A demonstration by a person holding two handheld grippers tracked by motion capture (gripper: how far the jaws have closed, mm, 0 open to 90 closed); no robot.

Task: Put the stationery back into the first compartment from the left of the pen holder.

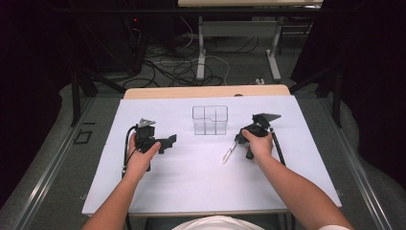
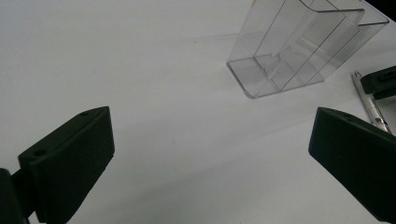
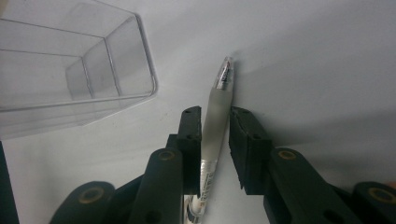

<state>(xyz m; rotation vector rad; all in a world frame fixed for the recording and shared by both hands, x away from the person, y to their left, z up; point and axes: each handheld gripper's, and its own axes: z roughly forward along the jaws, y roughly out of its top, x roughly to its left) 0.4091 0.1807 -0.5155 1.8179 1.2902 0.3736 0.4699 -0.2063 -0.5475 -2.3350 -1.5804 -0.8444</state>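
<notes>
On the white surface (image 1: 191,167), the pen (image 3: 215,135) lies between the right gripper (image 3: 215,122) jaws; its lower end is hidden among them. The left jaw touches the frosted barrel, while a sliver of gap shows at the right, so a firm pinch is unclear. The clear, ribbed plastic organizer (image 1: 210,120) stands just beside. The left gripper (image 2: 210,154) jaws are spread over bare paper.

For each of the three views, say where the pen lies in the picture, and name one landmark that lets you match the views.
High view: the pen lies right of centre, at the right gripper.
Left gripper view: at the right edge, beside the far gripper.
Right gripper view: centre, between the jaws.
Shared landmark: the clear divided organiser.
</notes>
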